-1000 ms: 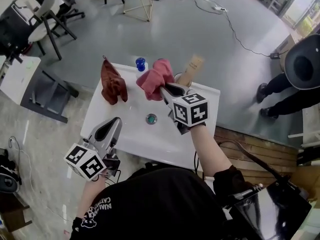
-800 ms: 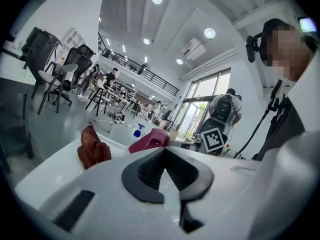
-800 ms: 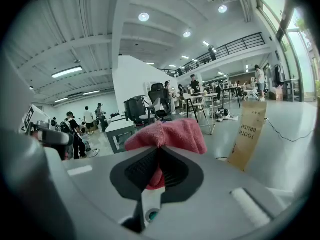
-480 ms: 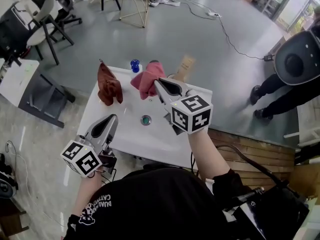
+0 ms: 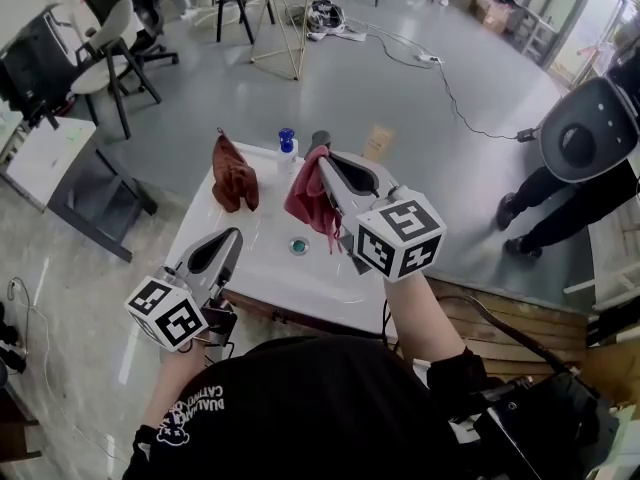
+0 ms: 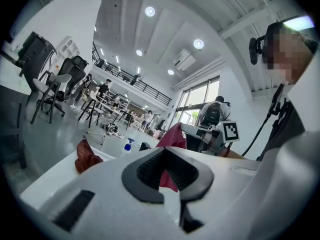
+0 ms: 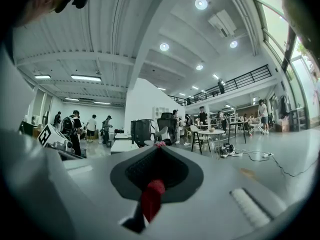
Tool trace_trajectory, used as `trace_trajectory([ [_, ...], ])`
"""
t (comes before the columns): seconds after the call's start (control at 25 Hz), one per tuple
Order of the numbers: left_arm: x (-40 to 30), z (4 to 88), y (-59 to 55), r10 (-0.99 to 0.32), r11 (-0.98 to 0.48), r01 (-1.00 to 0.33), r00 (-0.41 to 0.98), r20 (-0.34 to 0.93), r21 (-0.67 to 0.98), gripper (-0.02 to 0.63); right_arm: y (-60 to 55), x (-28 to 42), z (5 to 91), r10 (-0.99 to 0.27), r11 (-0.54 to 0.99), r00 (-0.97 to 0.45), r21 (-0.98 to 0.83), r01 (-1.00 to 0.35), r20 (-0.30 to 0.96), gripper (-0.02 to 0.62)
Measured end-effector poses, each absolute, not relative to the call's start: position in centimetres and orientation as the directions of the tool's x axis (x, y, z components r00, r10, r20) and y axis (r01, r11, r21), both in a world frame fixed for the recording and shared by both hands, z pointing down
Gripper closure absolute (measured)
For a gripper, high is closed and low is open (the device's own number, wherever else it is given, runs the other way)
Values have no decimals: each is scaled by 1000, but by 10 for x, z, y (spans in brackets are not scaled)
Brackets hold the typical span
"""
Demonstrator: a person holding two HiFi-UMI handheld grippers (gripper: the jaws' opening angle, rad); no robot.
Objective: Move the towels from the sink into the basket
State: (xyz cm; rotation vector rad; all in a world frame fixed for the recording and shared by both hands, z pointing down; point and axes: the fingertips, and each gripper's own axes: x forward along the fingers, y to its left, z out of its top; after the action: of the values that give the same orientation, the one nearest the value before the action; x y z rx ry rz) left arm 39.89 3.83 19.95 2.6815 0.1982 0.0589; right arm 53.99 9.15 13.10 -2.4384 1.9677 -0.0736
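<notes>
I get bright, even light from round ceiling lamps (image 7: 201, 3) and tall windows (image 6: 199, 98); both gripper views bend hard at dark, vignetted edges.

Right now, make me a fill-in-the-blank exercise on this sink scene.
1. The pink towel hangs ____ the sink.
2. In the head view, the brown towel sits on the sink's ____ edge.
3. The bottle at the sink's back has a ____ cap.
4. The left gripper holds ____.

Missing words: above; left; blue; nothing.
</notes>
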Motion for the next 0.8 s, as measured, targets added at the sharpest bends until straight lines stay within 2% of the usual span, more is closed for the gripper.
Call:
trace_trajectory([
  [0.2, 375, 188, 35, 134, -894, 136, 990, -35, 428, 603, 95, 508, 113, -980, -197, 198, -21, -980, -1, 578],
  [0.36, 347, 183, 38, 122, -895, 134, 991, -55, 425, 603, 96, 480, 117, -984, -176, 177, -80, -981, 1, 578],
  [0.8, 204, 165, 23, -9, -908, 11, 999, -46, 420, 603, 66, 353, 109, -998, -58, 57, -119, -991, 10, 578],
])
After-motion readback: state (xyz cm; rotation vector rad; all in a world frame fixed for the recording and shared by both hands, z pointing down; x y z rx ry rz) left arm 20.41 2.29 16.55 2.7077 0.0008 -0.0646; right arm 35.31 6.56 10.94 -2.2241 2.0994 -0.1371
